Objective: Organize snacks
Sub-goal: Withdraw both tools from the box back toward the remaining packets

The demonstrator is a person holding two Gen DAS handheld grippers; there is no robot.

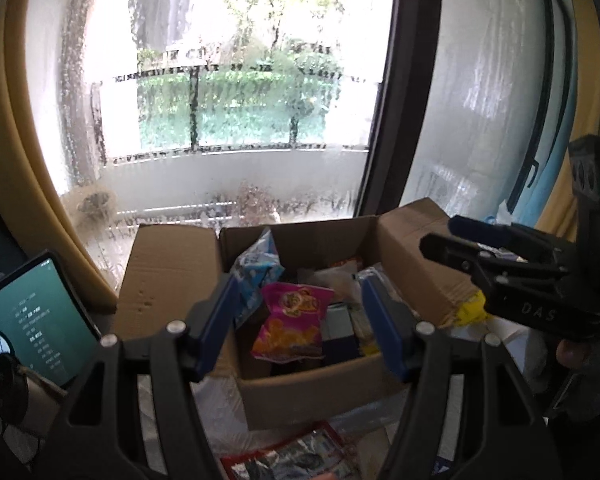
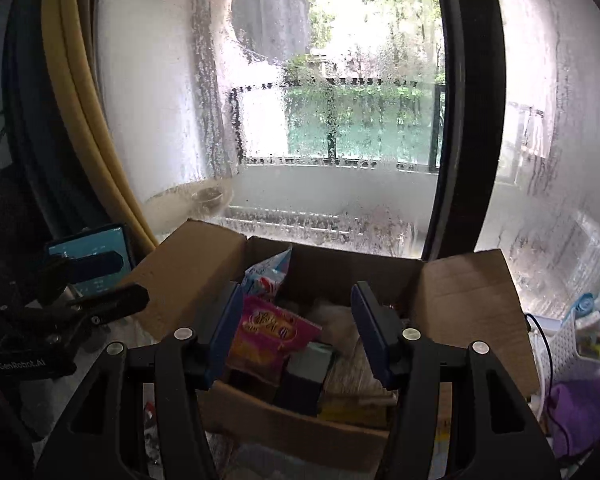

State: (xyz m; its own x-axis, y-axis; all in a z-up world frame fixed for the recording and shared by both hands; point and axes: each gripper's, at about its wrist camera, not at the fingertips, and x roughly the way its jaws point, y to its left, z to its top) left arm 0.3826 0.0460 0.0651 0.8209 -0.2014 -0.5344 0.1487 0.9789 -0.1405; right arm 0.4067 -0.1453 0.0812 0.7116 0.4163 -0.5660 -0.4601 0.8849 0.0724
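Note:
An open cardboard box (image 1: pixel 300 396) (image 2: pixel 296 424) stands by the window with its flaps folded out. It holds several snacks: a pink chip bag (image 1: pixel 294 320) (image 2: pixel 268 334), a blue-and-white bag (image 1: pixel 256 270) (image 2: pixel 268 276) standing at the back left, and a dark blue carton (image 1: pixel 340 344) (image 2: pixel 306 374). My left gripper (image 1: pixel 300 328) is open and empty, held just in front of and above the box. My right gripper (image 2: pixel 296 334) is open and empty over the box's near edge. The right gripper also shows in the left wrist view (image 1: pixel 456 236), and the left one in the right wrist view (image 2: pixel 128 276).
A red-edged snack pack (image 1: pixel 292 460) lies on the surface in front of the box. A lit tablet (image 1: pixel 28 320) (image 2: pixel 92 256) leans at the left. A white basket (image 2: pixel 572 344) with items and a purple cloth (image 2: pixel 580 408) sit at the right. A large window is right behind the box.

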